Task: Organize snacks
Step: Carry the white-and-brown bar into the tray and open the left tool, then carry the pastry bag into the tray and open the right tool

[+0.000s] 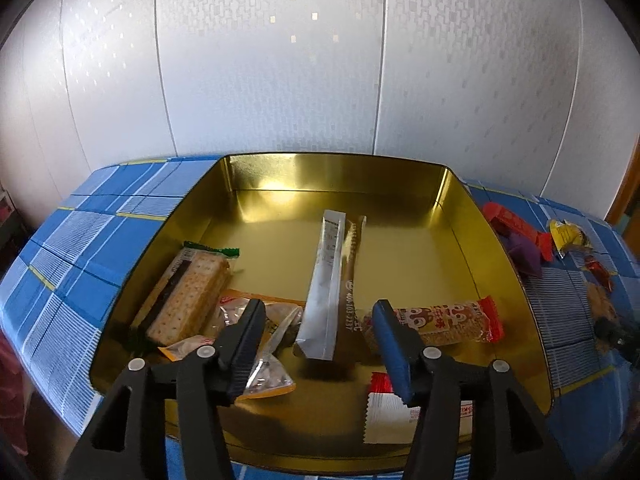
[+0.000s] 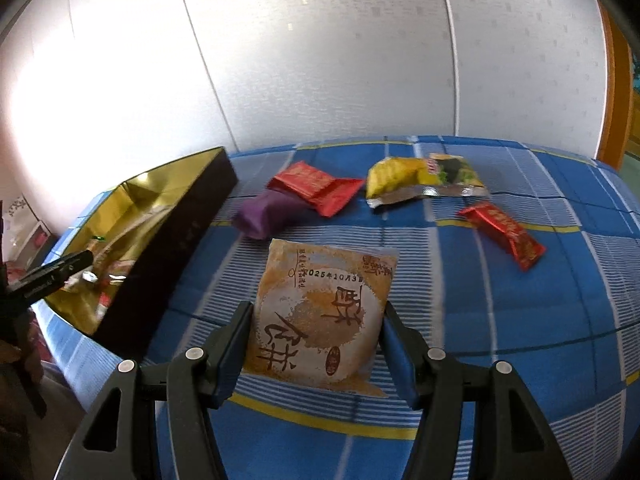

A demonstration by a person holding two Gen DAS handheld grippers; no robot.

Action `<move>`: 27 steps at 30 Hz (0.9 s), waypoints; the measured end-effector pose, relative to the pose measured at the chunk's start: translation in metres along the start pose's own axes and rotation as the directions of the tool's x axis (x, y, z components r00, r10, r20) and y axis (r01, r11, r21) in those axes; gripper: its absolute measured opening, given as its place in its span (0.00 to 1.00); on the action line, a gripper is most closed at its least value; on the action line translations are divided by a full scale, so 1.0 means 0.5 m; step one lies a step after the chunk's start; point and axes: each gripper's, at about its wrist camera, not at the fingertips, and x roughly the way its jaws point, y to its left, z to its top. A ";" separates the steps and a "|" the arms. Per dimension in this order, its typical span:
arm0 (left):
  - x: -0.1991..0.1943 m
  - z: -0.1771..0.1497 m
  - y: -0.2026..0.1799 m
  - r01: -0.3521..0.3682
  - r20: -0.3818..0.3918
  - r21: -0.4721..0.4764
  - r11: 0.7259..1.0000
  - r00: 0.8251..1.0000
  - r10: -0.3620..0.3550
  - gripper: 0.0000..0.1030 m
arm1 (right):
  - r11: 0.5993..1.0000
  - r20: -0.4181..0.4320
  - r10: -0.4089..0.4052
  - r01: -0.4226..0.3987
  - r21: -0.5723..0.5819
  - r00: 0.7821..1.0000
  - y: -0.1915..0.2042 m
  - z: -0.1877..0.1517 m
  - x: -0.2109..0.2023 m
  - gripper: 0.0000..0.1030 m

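My left gripper (image 1: 319,306) hangs open over the near part of a gold-lined tin (image 1: 460,216). A long silver stick packet (image 1: 324,280) lies in the tin just ahead of its fingers, untouched by the pads, beside a brown stick (image 1: 354,248). Also in the tin lie a cracker pack (image 1: 188,300), a red-ended biscuit bar (image 1: 448,322), a clear orange packet (image 1: 268,376) and a white and red packet (image 1: 388,416). My right gripper (image 2: 316,308) is shut on a square orange pastry packet (image 2: 320,312), over the blue checked cloth (image 2: 520,340) to the right of the tin (image 2: 192,216).
On the cloth beyond the pastry packet lie red packets (image 2: 316,186), a purple one (image 2: 266,212), a yellow bag (image 2: 404,176) and a small red packet (image 2: 508,232). A white panelled wall stands right behind the table. A hand (image 2: 12,356) shows at the left edge.
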 end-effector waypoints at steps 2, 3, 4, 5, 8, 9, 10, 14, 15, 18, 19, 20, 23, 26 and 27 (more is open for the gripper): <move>-0.007 -0.003 0.007 0.003 0.003 -0.014 1.000 1.000 -0.003 0.59 | 1.000 0.001 0.023 -0.023 0.005 1.000 0.015 0.004 -0.001 0.60; -0.010 -0.006 0.010 0.008 0.001 -0.021 1.000 1.000 -0.008 0.61 | 0.999 -0.002 0.040 -0.040 0.010 0.999 0.024 0.007 0.000 0.60; -0.015 -0.010 0.013 0.014 -0.001 -0.029 0.999 1.000 -0.014 0.62 | 0.999 -0.004 0.049 -0.049 0.012 0.999 0.030 0.008 0.001 0.60; -0.018 -0.012 0.015 0.018 -0.001 -0.033 0.999 1.000 -0.018 0.62 | 0.998 -0.006 0.064 -0.063 0.012 0.998 0.041 0.011 0.002 0.60; -0.027 -0.019 0.018 0.015 0.003 -0.026 1.000 1.000 -0.015 0.62 | 0.996 -0.003 0.090 -0.090 -0.012 0.996 0.078 0.022 0.004 0.60; -0.030 -0.020 0.018 0.011 0.005 -0.022 1.000 1.000 -0.011 0.62 | 0.995 -0.002 0.099 -0.099 -0.029 0.995 0.095 0.028 0.004 0.60; -0.032 -0.020 0.019 0.009 0.006 -0.020 1.000 1.000 -0.009 0.62 | 0.994 -0.001 0.104 -0.104 -0.038 0.995 0.105 0.032 0.005 0.60; -0.039 -0.022 0.025 0.006 0.011 -0.028 1.000 1.000 -0.005 0.62 | 0.988 0.005 0.127 -0.126 -0.086 0.992 0.156 0.058 0.008 0.60; -0.039 -0.023 0.027 0.006 0.009 -0.029 1.000 1.000 -0.006 0.62 | 0.986 0.004 0.132 -0.131 -0.100 0.991 0.173 0.066 0.011 0.60; -0.041 -0.028 0.030 0.012 -0.003 -0.037 0.999 1.000 -0.013 0.62 | 0.981 0.002 0.143 -0.141 -0.134 0.990 0.210 0.084 0.019 0.60; -0.044 -0.031 0.030 0.016 -0.006 -0.042 0.999 1.000 -0.017 0.62 | 0.978 -0.001 0.144 -0.142 -0.151 0.990 0.225 0.090 0.023 0.60; -0.047 -0.035 0.032 0.023 -0.010 -0.049 0.999 1.000 -0.024 0.62 | 0.976 -0.005 0.144 -0.143 -0.163 0.990 0.236 0.095 0.028 0.60; -0.053 -0.044 0.033 0.035 -0.016 -0.056 0.998 0.999 -0.036 0.62 | 0.967 -0.022 0.143 -0.144 -0.209 0.989 0.269 0.107 0.049 0.60; -0.056 -0.043 0.033 0.024 -0.006 -0.046 0.999 1.000 -0.024 0.62 | 0.958 -0.048 0.134 -0.142 -0.248 0.990 0.302 0.123 0.080 0.60; -0.056 -0.043 0.035 0.024 -0.006 -0.049 0.999 1.000 -0.025 0.62 | 0.956 -0.059 0.132 -0.143 -0.257 0.990 0.312 0.132 0.091 0.60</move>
